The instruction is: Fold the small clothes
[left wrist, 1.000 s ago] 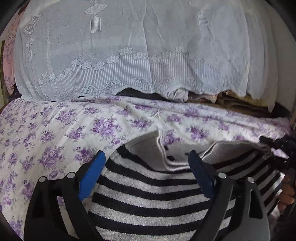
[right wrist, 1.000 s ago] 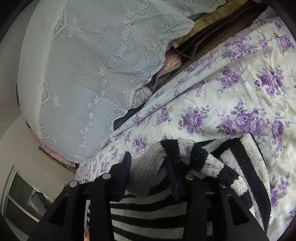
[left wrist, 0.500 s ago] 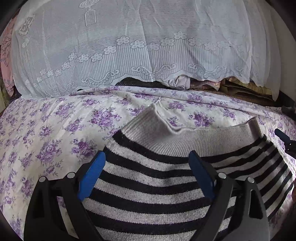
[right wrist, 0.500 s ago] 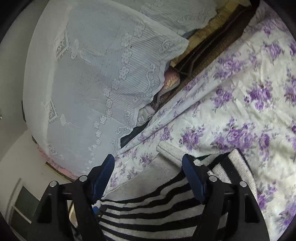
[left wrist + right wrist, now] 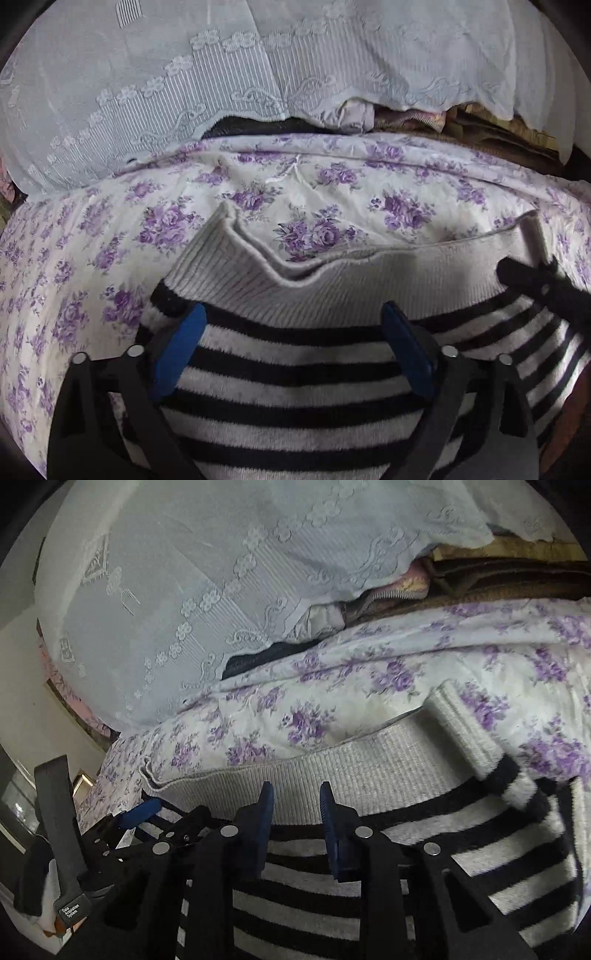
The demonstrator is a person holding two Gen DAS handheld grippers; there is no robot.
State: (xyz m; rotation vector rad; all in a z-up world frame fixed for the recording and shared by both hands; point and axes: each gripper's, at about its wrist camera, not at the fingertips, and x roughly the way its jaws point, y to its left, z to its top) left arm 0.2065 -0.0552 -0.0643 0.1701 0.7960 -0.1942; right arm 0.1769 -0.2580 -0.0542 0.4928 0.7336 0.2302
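Observation:
A black-and-white striped knit garment [image 5: 303,373] with a grey ribbed band [image 5: 332,291] lies spread on the purple-flowered bedsheet [image 5: 110,236]. My left gripper [image 5: 295,314] hovers just over the stripes near the band, jaws wide and opening, pads apart from the cloth. My right gripper [image 5: 295,794] stands over the same garment [image 5: 480,834]; its jaws are narrow and closing, with the grey band [image 5: 369,771] showing in the gap and no pinch visible. The right gripper [image 5: 535,284] shows dark at the right edge of the left wrist view. The left gripper's blue pad [image 5: 140,810] shows in the right wrist view.
A white lace cloth [image 5: 258,66] drapes a pile of folded clothes [image 5: 406,118] along the far side of the bed. The flowered sheet [image 5: 332,686] runs beyond the garment. A pale wall [image 5: 22,701] and dark furniture lie to the left in the right wrist view.
The right gripper let go of the bunched striped edge, and the garment now lies flat. Its jaws widened, then narrowed. Both grippers have shifted toward the grey band.

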